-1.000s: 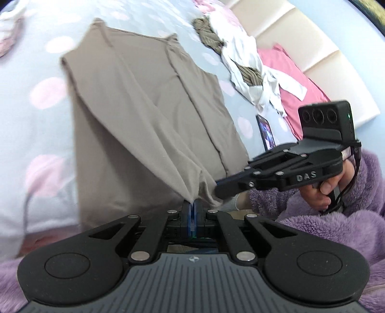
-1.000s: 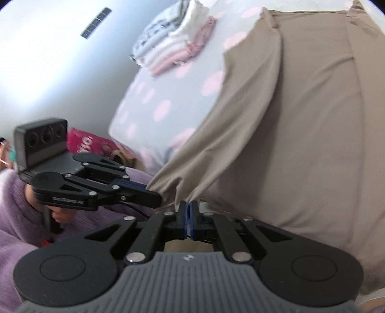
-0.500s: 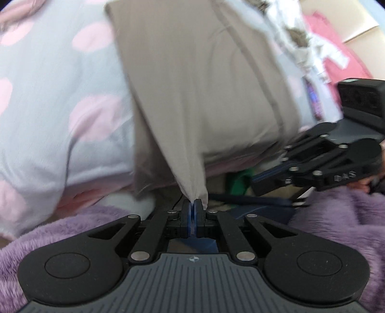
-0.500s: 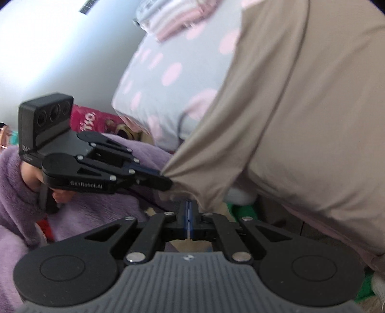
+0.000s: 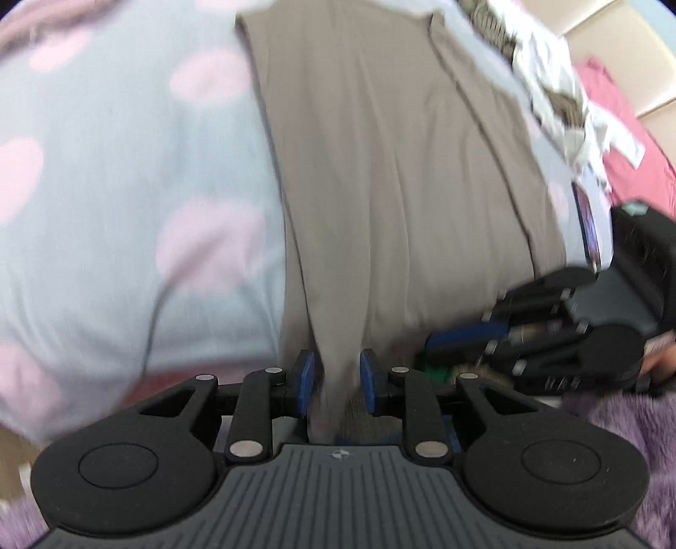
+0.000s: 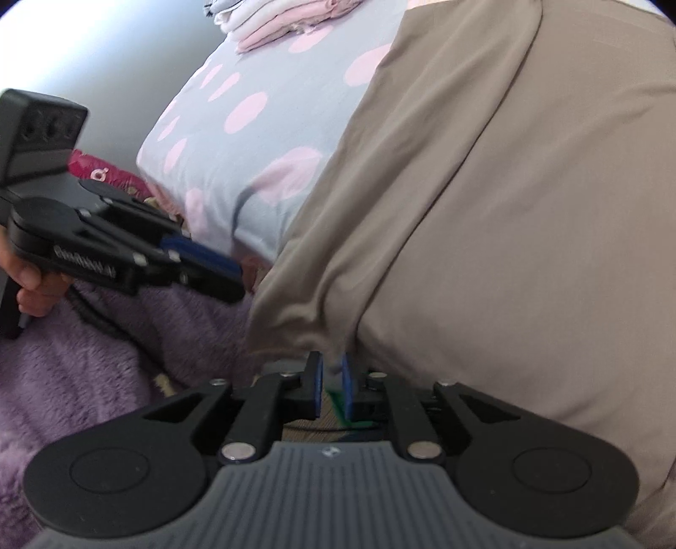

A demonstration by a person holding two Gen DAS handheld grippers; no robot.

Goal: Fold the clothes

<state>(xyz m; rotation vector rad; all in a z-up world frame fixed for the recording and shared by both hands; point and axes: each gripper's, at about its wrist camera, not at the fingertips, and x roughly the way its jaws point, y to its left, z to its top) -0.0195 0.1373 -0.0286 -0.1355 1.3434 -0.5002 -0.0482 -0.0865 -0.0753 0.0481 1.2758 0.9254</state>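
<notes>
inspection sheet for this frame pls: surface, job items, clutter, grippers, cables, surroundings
Surface: bed sheet, grey with pink dots.
Job's things: taupe garment spread on the bed, near edge hanging over the side.
Clutter: folded stack at the far end; unfolded pile; phone.
Grippers: left gripper and right gripper both have jaws parted, the garment's hem loose between them.
Cables: dark cord under the left gripper, over the purple fleece.
Surroundings: pink pillow, cream headboard, pale wall.
</notes>
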